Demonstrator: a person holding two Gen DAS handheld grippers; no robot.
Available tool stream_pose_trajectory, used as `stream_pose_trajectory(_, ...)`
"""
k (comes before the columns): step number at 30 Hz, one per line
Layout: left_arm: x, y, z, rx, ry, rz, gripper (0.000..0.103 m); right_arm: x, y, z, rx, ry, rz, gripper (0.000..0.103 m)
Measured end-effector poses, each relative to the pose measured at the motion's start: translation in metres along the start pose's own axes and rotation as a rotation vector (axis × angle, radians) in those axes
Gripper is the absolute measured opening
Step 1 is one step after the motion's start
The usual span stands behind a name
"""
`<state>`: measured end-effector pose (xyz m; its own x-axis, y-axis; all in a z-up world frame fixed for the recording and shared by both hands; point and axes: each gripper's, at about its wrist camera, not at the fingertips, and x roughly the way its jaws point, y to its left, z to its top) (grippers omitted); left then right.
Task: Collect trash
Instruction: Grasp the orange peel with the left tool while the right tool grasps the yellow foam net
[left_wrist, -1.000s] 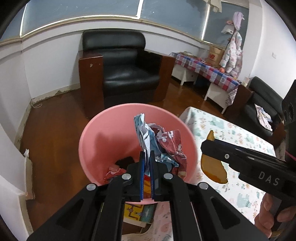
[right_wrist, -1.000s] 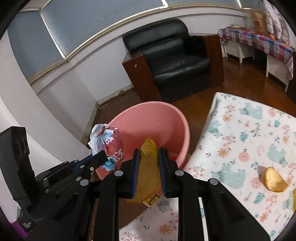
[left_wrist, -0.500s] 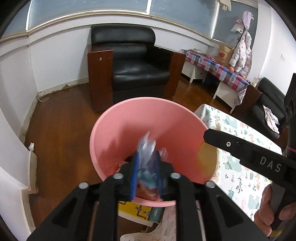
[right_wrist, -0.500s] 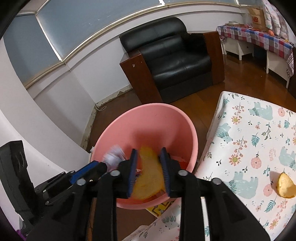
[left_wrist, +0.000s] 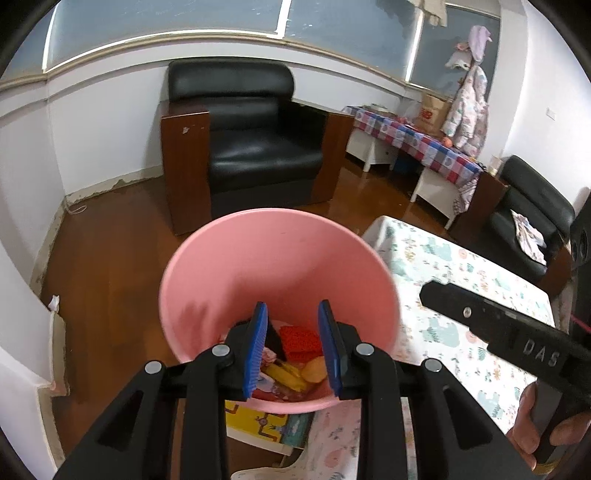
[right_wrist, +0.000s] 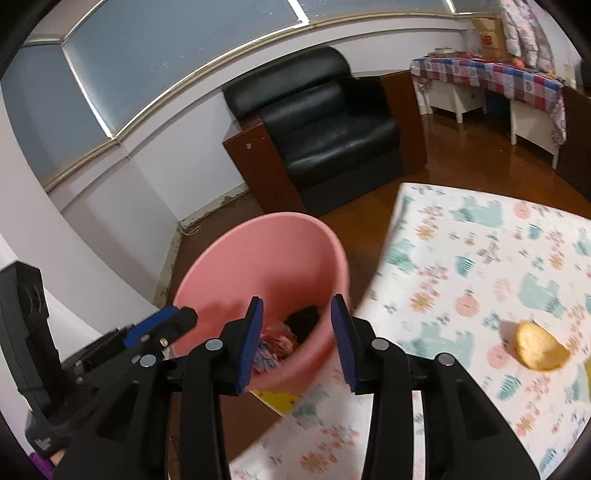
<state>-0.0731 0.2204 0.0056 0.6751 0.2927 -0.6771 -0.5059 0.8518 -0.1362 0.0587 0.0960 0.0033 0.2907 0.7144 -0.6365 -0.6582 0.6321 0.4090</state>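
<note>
**Both fingers spread over the pink bin**

My left gripper (left_wrist: 293, 345) hangs over the near rim of the pink bin (left_wrist: 258, 258), its blue fingers (left_wrist: 255, 350) apart with nothing between them. Down in the bin lie the trash pieces: a red wrapper (left_wrist: 301, 341), a yellow peel (left_wrist: 314, 370) and crumpled paper (right_wrist: 275, 347). My right gripper (right_wrist: 297, 343) sits just right of the bin, fingers (right_wrist: 341, 345) also spread and holding nothing. On the desk (right_wrist: 480, 258) to the right, with its flowered cloth, one orange peel (right_wrist: 539, 350) lies well apart from the bin. A black armchair (left_wrist: 255, 147) stands far behind.
</note>
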Motion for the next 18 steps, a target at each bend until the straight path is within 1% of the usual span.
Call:
stream_pose_trajectory(8, -0.007, -0.036, -0.003, 0.058, -0.002, -0.061, 0.027, -0.035, -0.034, -0.023, 0.035, -0.007, -0.107, 0.039)
stream_pose_trajectory(18, -0.006, -0.085, -0.014, 0.134, 0.018, -0.147, 0.027, -0.081, -0.085, -0.053, 0.122, -0.022, -0.223, 0.039)
